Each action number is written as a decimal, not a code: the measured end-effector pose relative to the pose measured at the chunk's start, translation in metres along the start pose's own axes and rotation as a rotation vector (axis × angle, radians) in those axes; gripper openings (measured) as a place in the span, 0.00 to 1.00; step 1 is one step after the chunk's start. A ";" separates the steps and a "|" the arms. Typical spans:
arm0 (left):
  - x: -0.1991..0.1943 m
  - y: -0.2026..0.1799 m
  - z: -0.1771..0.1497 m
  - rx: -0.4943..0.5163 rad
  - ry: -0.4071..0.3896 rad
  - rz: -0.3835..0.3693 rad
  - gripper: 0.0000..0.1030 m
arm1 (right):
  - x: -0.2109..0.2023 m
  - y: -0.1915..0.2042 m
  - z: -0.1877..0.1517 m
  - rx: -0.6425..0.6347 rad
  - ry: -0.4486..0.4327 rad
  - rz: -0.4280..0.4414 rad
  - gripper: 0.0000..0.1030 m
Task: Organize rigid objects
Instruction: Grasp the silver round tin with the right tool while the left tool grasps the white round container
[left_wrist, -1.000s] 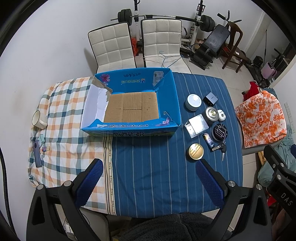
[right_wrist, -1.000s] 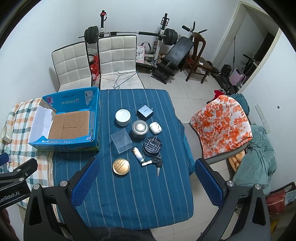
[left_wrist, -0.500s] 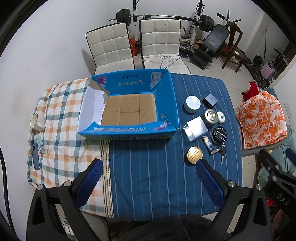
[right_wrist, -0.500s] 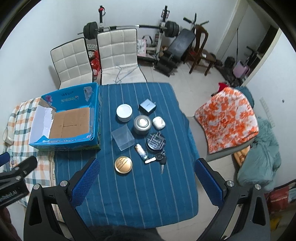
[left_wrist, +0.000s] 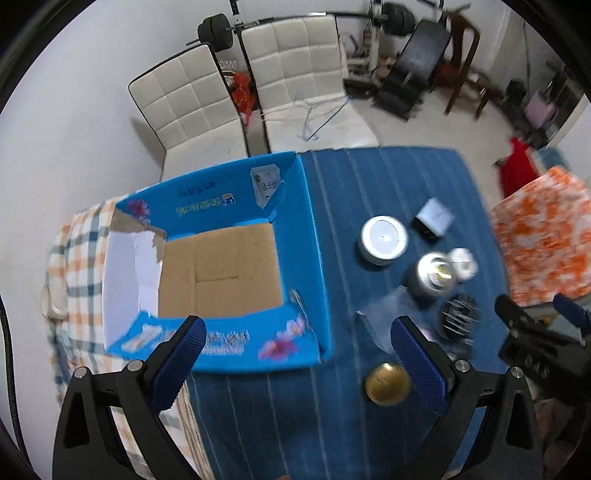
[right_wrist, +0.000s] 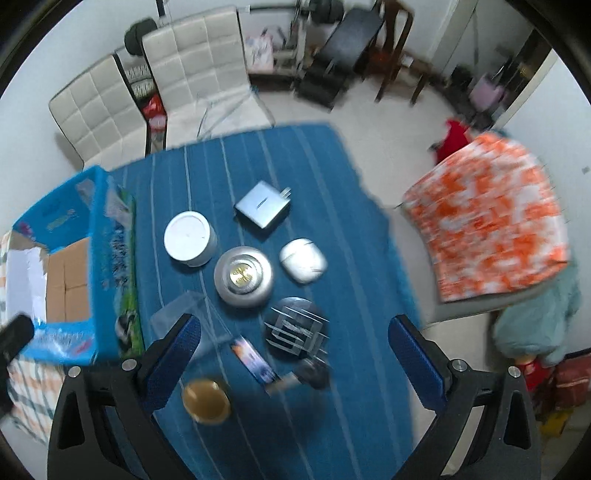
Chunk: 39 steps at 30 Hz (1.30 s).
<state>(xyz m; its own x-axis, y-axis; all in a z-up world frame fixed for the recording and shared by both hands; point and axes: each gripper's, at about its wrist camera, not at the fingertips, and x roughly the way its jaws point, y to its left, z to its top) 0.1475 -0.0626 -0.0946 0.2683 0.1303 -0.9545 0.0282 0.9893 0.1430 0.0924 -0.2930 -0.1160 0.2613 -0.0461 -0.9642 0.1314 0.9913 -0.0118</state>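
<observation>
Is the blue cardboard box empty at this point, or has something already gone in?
Empty. In the left wrist view the blue cardboard box shows only its bare brown floor; the white round tin and the other items sit outside on the blue cloth.

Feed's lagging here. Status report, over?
Both hand-held grippers, left and right, open, empty. Box empty; items sit on blue cloth. Nothing in the way.

Blue cardboard box (left_wrist: 295, 229) with brown floor, white inner flap, pink flower prints. Dark blue cloth with thin pale stripes on table (right_wrist: 314, 158); orange, teal and white checks on second cloth (left_wrist: 74, 258). White round tin (right_wrist: 190, 238), silver jar (right_wrist: 243, 277) with gold centre, gold disc (left_wrist: 388, 382), black round case (right_wrist: 297, 328), white earbud case (right_wrist: 303, 260), grey charger (right_wrist: 262, 208). Blue pads on black left hand-held gripper (left_wrist: 295, 347) and right hand-held gripper (right_wrist: 295, 347). Orange-and-white blotched fabric (right_wrist: 487, 218).
</observation>
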 end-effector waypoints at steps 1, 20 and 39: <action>0.013 -0.004 0.005 0.014 0.021 0.027 1.00 | 0.018 0.003 0.007 0.000 0.017 0.007 0.98; 0.089 -0.035 0.058 0.046 0.113 0.076 1.00 | 0.170 0.016 0.042 0.073 0.249 0.140 0.71; 0.175 -0.128 0.129 0.106 0.272 -0.108 1.00 | 0.132 -0.089 0.066 0.146 0.174 0.064 0.71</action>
<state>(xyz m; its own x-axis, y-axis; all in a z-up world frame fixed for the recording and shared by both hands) 0.3146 -0.1754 -0.2462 -0.0092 0.0516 -0.9986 0.1463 0.9880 0.0497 0.1782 -0.3959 -0.2250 0.1068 0.0505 -0.9930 0.2605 0.9624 0.0769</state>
